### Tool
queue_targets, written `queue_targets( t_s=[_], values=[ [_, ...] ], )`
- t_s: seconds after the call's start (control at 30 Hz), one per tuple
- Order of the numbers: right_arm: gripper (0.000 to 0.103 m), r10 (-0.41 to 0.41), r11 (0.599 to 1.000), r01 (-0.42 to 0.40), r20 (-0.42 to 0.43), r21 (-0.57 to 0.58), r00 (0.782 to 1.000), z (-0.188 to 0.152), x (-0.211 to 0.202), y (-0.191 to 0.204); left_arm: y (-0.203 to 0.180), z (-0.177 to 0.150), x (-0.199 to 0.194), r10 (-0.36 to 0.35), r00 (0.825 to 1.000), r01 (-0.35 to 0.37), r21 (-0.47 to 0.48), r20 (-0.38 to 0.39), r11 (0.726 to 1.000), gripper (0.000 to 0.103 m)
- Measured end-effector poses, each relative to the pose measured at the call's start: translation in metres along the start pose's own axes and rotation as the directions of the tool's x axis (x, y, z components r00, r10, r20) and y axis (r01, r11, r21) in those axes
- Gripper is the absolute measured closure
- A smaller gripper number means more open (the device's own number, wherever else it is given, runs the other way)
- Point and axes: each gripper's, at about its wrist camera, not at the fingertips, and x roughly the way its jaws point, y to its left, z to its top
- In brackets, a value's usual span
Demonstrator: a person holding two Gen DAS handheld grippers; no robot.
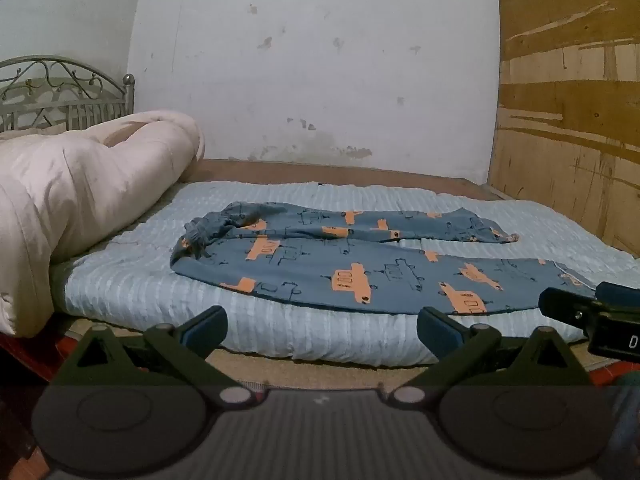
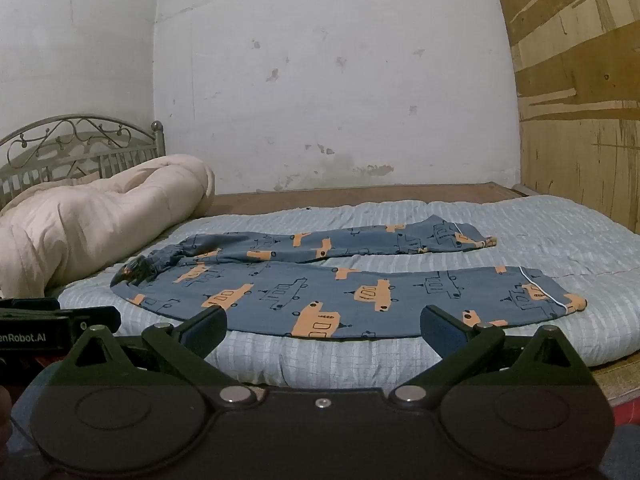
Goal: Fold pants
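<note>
Blue pants (image 1: 340,264) with orange car prints lie spread flat on the light blue mattress pad (image 1: 160,280), waistband bunched at the left, both legs running right. They also show in the right wrist view (image 2: 320,292). My left gripper (image 1: 320,328) is open and empty, just short of the pad's near edge, below the near leg. My right gripper (image 2: 322,330) is open and empty, at the near edge of the near leg. The right gripper also shows at the right edge of the left wrist view (image 1: 592,312); the left gripper's body shows at the left of the right wrist view (image 2: 60,324).
A rolled cream duvet (image 1: 80,200) lies on the left of the bed, before a metal headboard (image 1: 68,92). A white wall stands behind and a plywood panel (image 1: 568,120) on the right. The brown bed base (image 1: 320,170) shows beyond the pad.
</note>
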Motion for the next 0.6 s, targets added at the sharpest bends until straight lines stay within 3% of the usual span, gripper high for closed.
queue_targets(
  t_s=[0.6],
  values=[
    [0.001, 0.001, 1.0, -0.001, -0.001, 0.001, 1.0, -0.0001, -0.001, 0.0004, -0.0006, -0.0014, -0.0034, -0.004, 1.0, 0.004, -0.001, -0.003, 1.0, 0.001]
  ],
)
